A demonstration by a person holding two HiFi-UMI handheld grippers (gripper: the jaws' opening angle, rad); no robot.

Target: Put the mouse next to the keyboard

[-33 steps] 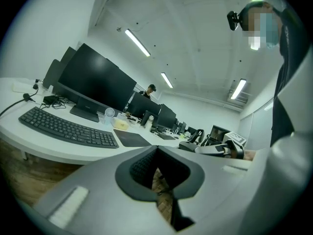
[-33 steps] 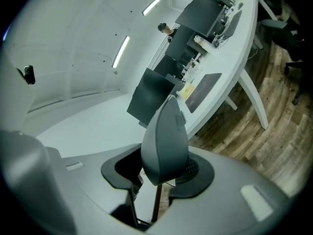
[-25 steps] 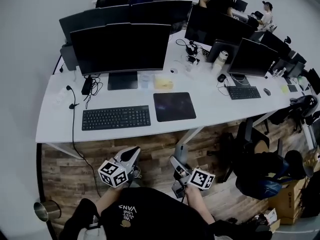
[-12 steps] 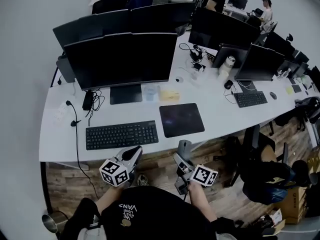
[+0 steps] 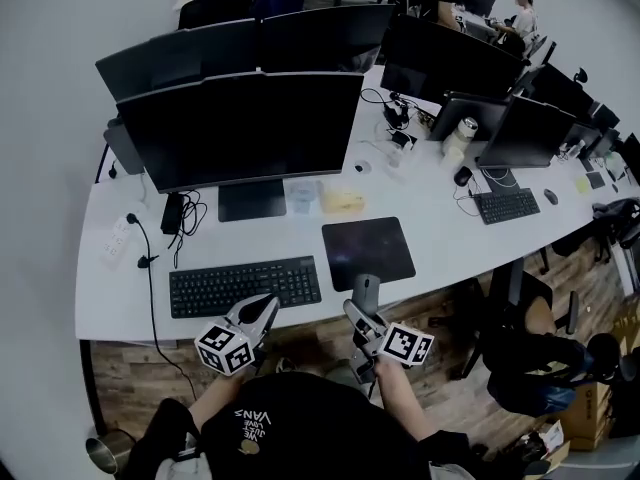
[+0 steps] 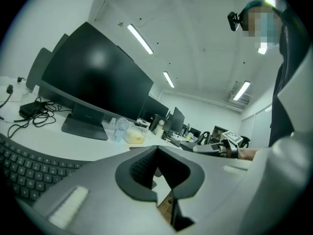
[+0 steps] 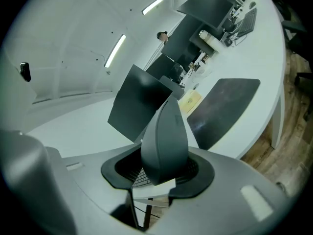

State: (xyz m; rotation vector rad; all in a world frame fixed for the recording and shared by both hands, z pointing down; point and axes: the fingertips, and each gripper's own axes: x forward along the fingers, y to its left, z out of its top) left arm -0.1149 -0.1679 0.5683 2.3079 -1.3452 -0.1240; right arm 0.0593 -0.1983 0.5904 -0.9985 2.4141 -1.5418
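The right claw (image 5: 360,316) is clamped on the grey mouse (image 7: 165,141), whose body stands up between the two pads with its narrow end pointing away from the claw. The claw and the mouse hang just short of the near edge of the white bench (image 5: 450,218), above the wooden floor (image 5: 150,368). Directly ahead of this claw lies the dark mouse pad (image 5: 368,252). Ahead and to its left sits the black keyboard (image 5: 245,286), apart from the mouse. Beyond the keyboard stands a large black monitor (image 5: 240,128).

The left claw (image 5: 262,313) has its pads together at the tips, with nothing between them. It hovers at the bench edge, just in front of the keyboard's right half, and the keys show low at the left of its own view. Further ahead of it, past the monitor's foot, stand a small white fan (image 6: 121,126) and a pale yellow object (image 6: 134,136). The two claws are held side by side, near each other, each with its marker cube toward the person.
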